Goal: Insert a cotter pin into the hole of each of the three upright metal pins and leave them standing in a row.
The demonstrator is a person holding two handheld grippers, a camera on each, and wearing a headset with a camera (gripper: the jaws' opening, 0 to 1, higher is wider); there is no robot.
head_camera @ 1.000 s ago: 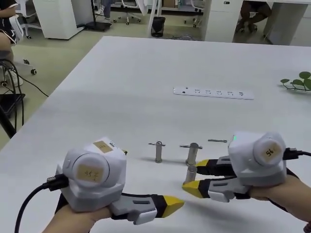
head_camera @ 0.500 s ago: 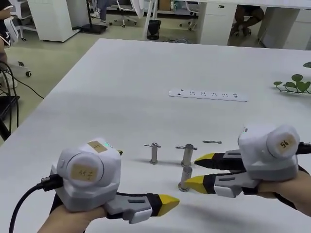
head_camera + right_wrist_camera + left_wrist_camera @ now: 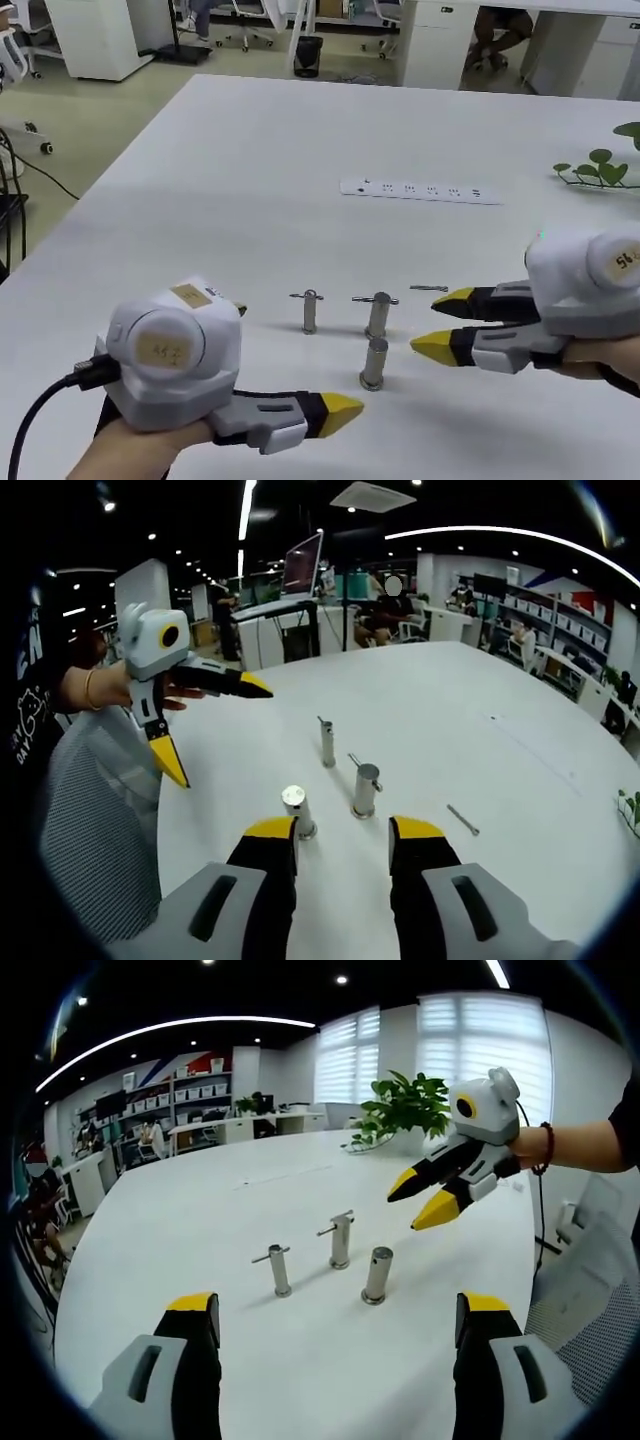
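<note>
Three metal pins stand upright on the white table (image 3: 250, 180). The left pin (image 3: 309, 311) and the middle pin (image 3: 377, 314) each carry a cotter pin through the top. The front pin (image 3: 373, 363) has a bare top. A loose cotter pin (image 3: 428, 288) lies flat behind them. My right gripper (image 3: 442, 322) is open and empty, just right of the front pin and apart from it. My left gripper (image 3: 335, 415) is open and empty, near the table's front edge. In the gripper views, the front pin (image 3: 377, 1275) (image 3: 297, 811) stands ahead of each pair of jaws.
A white power strip (image 3: 420, 190) lies across the table farther back. A green plant sprig (image 3: 600, 168) sits at the far right. The table's left edge drops to the floor, with chairs and cabinets beyond. Bare tabletop lies around the pins.
My right gripper has drawn back to the right, away from the front pin that stood between its jaws. The pin stays upright. The left gripper has hardly moved.
</note>
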